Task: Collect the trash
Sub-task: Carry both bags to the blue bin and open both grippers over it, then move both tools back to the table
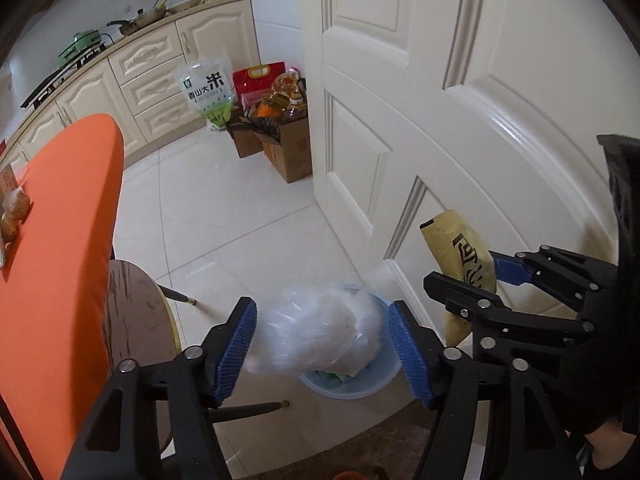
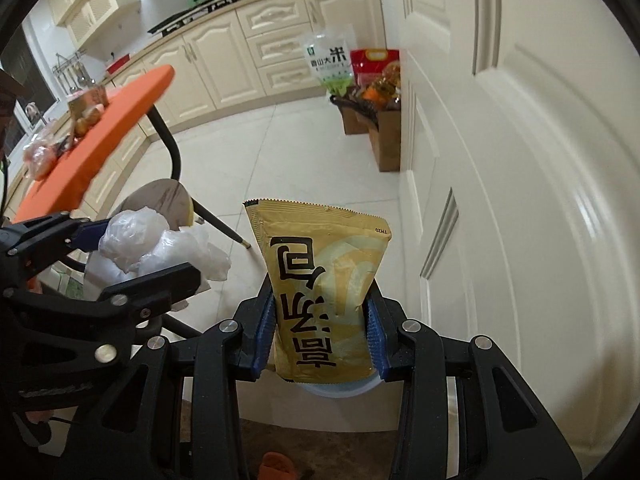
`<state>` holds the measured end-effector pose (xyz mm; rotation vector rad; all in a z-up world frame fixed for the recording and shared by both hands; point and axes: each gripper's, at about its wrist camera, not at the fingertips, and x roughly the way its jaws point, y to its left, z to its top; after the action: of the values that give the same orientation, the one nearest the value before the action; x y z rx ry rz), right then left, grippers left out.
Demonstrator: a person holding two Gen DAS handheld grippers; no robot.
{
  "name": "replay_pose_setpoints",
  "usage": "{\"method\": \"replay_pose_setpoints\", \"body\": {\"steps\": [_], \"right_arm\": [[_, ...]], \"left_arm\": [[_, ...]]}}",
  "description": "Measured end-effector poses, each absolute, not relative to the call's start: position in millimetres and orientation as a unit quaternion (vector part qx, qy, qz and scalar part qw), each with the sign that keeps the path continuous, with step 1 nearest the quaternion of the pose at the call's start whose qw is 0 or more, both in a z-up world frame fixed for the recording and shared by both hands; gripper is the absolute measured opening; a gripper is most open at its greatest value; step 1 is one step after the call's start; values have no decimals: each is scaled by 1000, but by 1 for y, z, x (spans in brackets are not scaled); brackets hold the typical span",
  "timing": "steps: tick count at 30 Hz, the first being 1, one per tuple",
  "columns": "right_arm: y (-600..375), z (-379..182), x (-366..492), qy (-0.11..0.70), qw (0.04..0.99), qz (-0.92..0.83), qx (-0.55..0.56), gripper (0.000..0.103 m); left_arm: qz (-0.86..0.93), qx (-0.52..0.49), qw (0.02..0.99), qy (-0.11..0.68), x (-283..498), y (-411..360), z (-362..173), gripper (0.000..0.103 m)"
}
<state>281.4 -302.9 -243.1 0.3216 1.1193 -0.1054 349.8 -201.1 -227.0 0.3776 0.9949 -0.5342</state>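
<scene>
A crumpled clear plastic bag (image 1: 320, 332) sits between the blue pads of my left gripper (image 1: 320, 308), blurred, right above a light blue bin (image 1: 352, 388) on the floor. The left pad touches the bag; a gap shows between the bag and the right pad, so the jaws stand open. My right gripper (image 2: 320, 296) is shut on a yellow snack packet (image 2: 320, 272) with black characters, held upright over the same bin (image 2: 340, 390). The right gripper (image 1: 464, 270) with its packet (image 1: 460, 248) hangs just right of the left one. From the right wrist, the left gripper (image 2: 146, 252) and bag (image 2: 160, 244) show at the left.
A white panelled door (image 1: 460, 100) stands close on the right. An orange table (image 1: 60, 240) with food on it and a round stool (image 1: 136, 312) are on the left. Cardboard boxes (image 1: 288, 148) with oil bottles and a rice bag (image 1: 206, 92) sit by the cabinets. A brown mat (image 1: 340, 440) lies below.
</scene>
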Motion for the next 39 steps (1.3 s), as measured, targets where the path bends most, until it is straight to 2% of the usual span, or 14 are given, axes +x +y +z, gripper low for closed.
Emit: {"method": "replay_pose_setpoints", "body": {"steps": [2,5,10,13,17,19,20,24,34,37,39], "right_arm": [[-305,-250,283,532,831,-49,156,37],[-308,-257,287,535,828,-53,162,38],[-308,-266,293,543,820,-53,173,39],[-305,-270,297,545,818,-47,178,43],[-301,-270,302,546,817,-47,179,52],[-300,-267,302,544,818,-52,178,65],[-299,-263,301,542,820,-57,173,72],[-290,-242,299,532,829,-58,160,78],[-230,-146,298,473,872,-34,124,82],[-197,-114,306,450,887,-14,104,91],[-170,-95,315,436,895,4,93,93]], "left_arm": [[-243,184,831,465,352,-201,-229,75],[-241,180,836,458,352,-205,-234,78],[-237,165,841,457,353,-197,-234,78],[-237,157,847,448,346,-189,-221,78],[-233,152,858,432,334,-178,-202,78],[-232,150,862,425,325,-168,-193,78],[-230,149,865,421,321,-164,-189,78],[-222,138,874,411,307,-142,-174,78],[-180,95,909,364,262,-41,-120,79],[-158,84,920,349,250,1,-105,81],[-139,82,927,339,245,30,-96,84]]}}
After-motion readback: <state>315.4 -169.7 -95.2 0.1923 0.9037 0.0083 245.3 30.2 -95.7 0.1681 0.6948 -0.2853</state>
